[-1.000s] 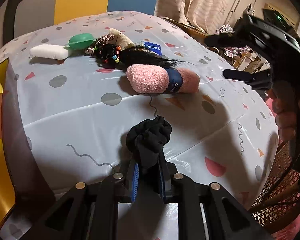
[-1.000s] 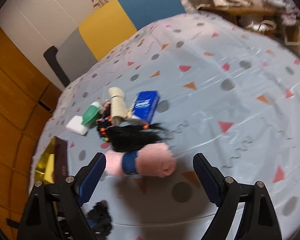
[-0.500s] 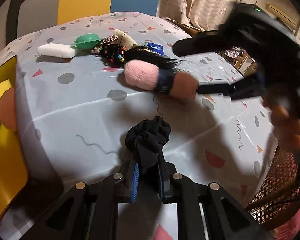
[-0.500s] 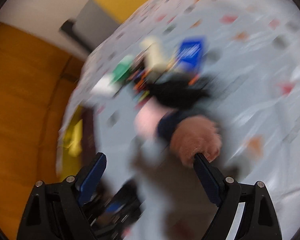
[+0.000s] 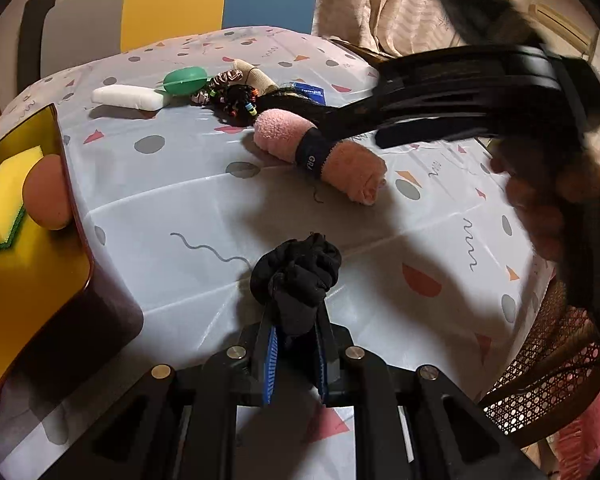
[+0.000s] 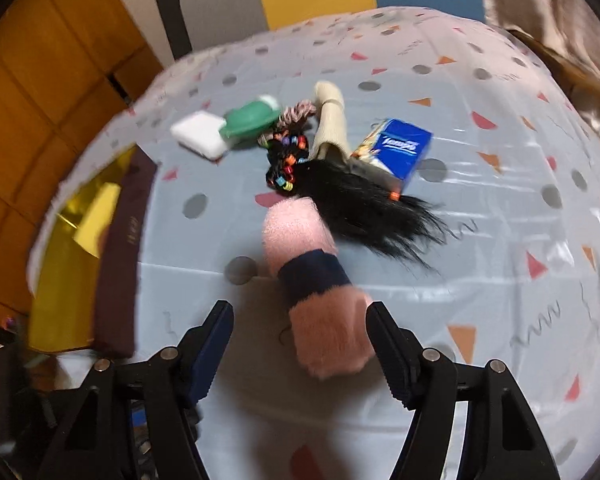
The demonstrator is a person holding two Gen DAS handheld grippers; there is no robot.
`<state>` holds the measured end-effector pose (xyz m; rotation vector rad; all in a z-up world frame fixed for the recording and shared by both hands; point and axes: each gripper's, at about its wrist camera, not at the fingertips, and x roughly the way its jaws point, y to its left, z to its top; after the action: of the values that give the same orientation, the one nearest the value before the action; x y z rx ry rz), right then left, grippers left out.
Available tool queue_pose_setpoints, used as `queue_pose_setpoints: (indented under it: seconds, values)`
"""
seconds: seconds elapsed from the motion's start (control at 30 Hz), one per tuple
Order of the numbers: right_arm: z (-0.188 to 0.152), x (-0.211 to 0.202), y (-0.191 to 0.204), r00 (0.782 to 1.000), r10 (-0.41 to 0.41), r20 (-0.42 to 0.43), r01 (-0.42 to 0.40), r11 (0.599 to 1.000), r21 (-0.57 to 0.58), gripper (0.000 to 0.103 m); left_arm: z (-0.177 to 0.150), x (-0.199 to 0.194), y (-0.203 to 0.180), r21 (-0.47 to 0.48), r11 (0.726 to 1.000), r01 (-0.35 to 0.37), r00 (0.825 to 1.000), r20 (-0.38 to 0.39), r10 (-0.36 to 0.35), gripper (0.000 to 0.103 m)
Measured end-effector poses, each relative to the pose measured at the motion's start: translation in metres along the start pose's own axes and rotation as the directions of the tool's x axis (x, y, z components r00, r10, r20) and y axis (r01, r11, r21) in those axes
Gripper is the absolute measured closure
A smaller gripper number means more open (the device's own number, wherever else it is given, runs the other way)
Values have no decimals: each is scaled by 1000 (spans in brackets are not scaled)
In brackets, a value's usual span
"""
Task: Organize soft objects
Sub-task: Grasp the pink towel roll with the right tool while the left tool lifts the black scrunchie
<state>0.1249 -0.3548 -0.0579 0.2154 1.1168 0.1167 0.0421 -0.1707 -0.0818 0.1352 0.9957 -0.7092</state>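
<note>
left gripper [image 5: 294, 344]: fingers clamped on black sock [image 5: 298, 272] | right gripper [image 6: 300, 344]: fingers apart around pink towel roll [image 6: 316, 280] on surface [image 6: 500, 240]

– What's in the left gripper [image 5: 295, 354]?
– A bunched black sock [image 5: 298, 274], pinched between its closed jaws and sticking up past the tips.
– And by the right gripper [image 6: 300, 346]?
– A rolled pink towel [image 6: 314, 280] with a navy band lies on the cloth, its near end between the spread fingers, touching the right-hand one.
</note>
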Motion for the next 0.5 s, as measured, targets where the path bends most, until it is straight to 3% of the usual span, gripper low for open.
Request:
queue_pose_setpoints:
  seconds: [0.1,0.13,0.17,0.27,0.5]
  values:
    - [5,23,8,998,-62,-22,61,997,-54,34,-2,-1,-1,4,1000,0,1000,0,0,89]
    - [5,29,8,996,-92,-20,90,994,-61,42,-3,-2,-1,5,1000,5,1000,-1,-5,89]
    - [6,35,6,994,-104,-22,102,993,-58,58,-4,-3,-1,6,1000,7,1000,0,-7,89]
    - [4,46,-4,997,-74,-26,74,997,-6,59,-3,-9,-2,6,1000,16,1000,7,-16,89]
    - [-5,46,-6,998,-70,7,70,997,-30,59,-2,-35,-7,10,999,31,998,62,-32,89]
